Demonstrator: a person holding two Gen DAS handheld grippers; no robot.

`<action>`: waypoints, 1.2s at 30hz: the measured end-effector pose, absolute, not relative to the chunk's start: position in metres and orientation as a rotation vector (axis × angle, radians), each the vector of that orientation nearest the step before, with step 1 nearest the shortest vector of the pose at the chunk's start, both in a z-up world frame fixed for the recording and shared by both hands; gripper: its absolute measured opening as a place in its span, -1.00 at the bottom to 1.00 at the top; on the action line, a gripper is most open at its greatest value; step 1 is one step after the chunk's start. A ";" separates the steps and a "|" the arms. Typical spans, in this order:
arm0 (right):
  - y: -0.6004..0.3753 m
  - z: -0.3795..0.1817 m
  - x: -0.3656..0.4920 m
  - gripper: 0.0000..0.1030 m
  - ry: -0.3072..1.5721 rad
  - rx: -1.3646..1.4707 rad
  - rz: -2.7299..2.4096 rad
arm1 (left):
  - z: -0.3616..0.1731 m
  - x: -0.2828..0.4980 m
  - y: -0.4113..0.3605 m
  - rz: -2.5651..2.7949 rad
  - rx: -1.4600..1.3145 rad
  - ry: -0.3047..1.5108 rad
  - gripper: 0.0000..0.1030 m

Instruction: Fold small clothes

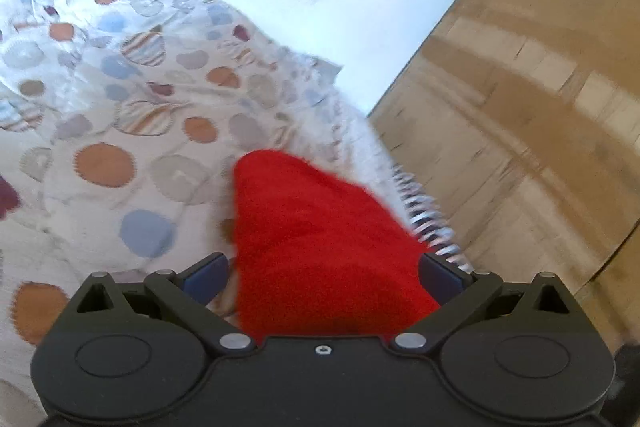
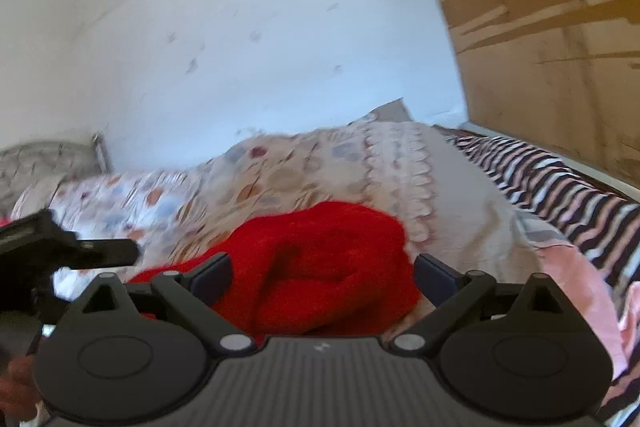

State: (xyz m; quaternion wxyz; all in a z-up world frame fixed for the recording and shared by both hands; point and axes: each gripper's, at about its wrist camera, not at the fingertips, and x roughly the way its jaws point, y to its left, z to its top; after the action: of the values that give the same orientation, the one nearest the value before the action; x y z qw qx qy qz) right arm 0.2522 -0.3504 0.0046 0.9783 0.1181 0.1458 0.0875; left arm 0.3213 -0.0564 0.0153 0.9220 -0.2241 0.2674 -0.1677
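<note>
A red knitted garment (image 1: 312, 227) lies bunched on the patterned bedspread (image 1: 120, 115). In the left wrist view it sits between the fingers of my left gripper (image 1: 324, 267), whose jaws stand wide apart; the cloth brushes the right pad (image 1: 440, 275) and a gap shows beside the left pad. In the right wrist view the same red garment (image 2: 328, 251) lies heaped in front of and between the wide-apart fingers of my right gripper (image 2: 324, 271), with neither pad pressing on it. The black body of the left gripper (image 2: 48, 251) shows at the left edge.
The bedspread (image 2: 280, 171) with coloured circles covers the bed. A striped blanket (image 2: 560, 179) and a pink cloth (image 2: 580, 287) lie at the right. A white wall (image 2: 240, 47) stands behind, with a brown wooden panel (image 2: 552, 27) at the right. A hand (image 2: 16, 379) shows at the lower left.
</note>
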 end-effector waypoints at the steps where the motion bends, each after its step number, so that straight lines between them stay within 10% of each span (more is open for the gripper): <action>1: -0.348 0.003 0.254 0.96 0.311 0.229 0.175 | 0.012 0.323 -0.058 -0.334 -0.443 0.569 0.95; 36: -0.348 -0.047 0.245 1.00 0.397 0.229 0.076 | -0.006 0.313 -0.071 -0.390 -0.414 0.644 0.99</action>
State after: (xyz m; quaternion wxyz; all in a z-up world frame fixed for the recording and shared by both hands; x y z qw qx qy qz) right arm 0.2451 -0.3476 -0.0465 0.9732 0.1133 0.1967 0.0379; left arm 0.3132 -0.0713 -0.0062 0.9092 -0.2005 0.3121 -0.1893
